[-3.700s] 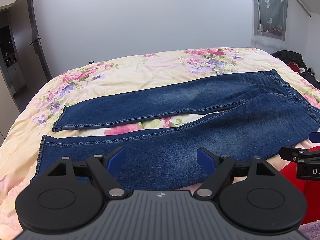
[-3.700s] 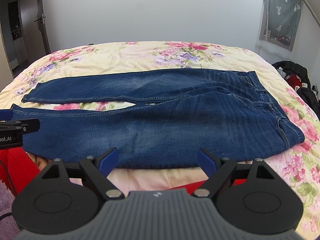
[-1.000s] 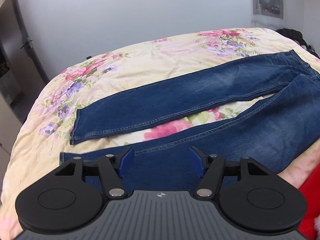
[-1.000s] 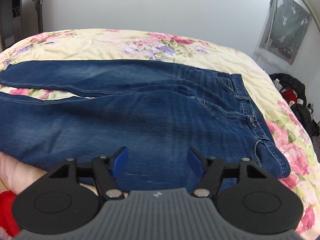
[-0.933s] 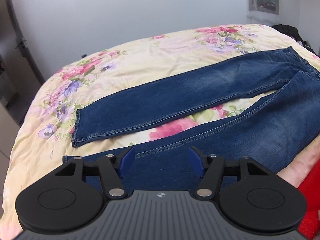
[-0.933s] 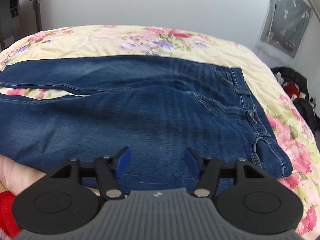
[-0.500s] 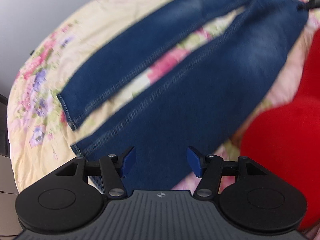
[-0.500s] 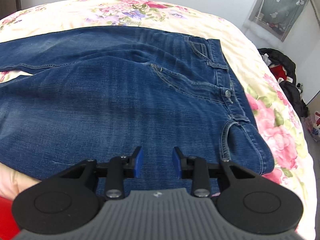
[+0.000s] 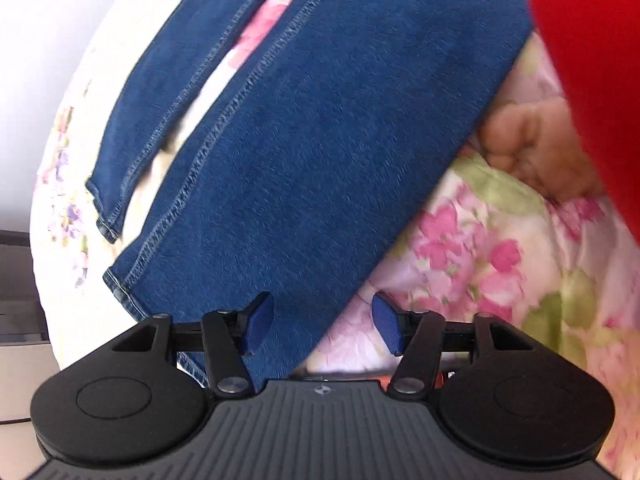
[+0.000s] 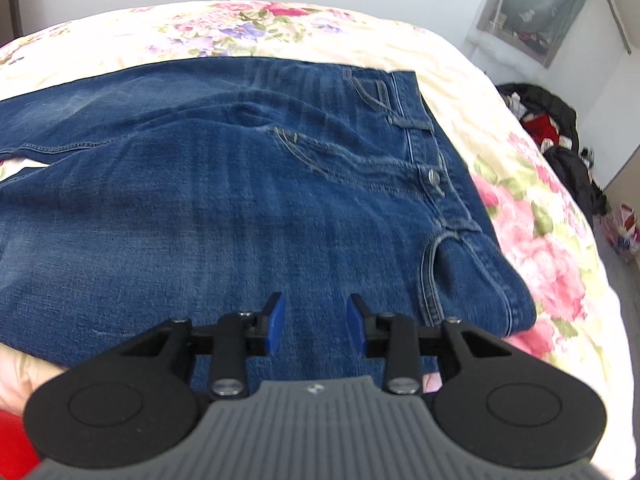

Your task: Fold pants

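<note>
A bed with a cream quilt printed in pink and purple flowers [image 10: 280,28] is filling both views, with a pale wall behind it. Lying flat across it is a pair of dark blue denim jeans [image 10: 240,200], occupying the centre and left of the right wrist view, with the waistband and metal button toward the right. In the left wrist view the two legs are running from the top centre down to the lower left, hems ending at the left edge.

The denim is looking thick and fairly heavy, soft enough to drape yet stiff enough to hold a crease, and not slippery. The outer side seam near the hip and the near leg's hem seem the best places to pinch.

The right gripper [image 10: 315,324] is hovering over the hip edge, jaws partly open and holding nothing. The left gripper [image 9: 323,328] is straddling the near leg's edge, jaws wide apart and empty.

A blurred red cloth shape [image 9: 592,60] is crowding the upper right of the left wrist view, and a black bag [image 10: 560,140] is sitting at the right of the other, well clear of the jeans.
</note>
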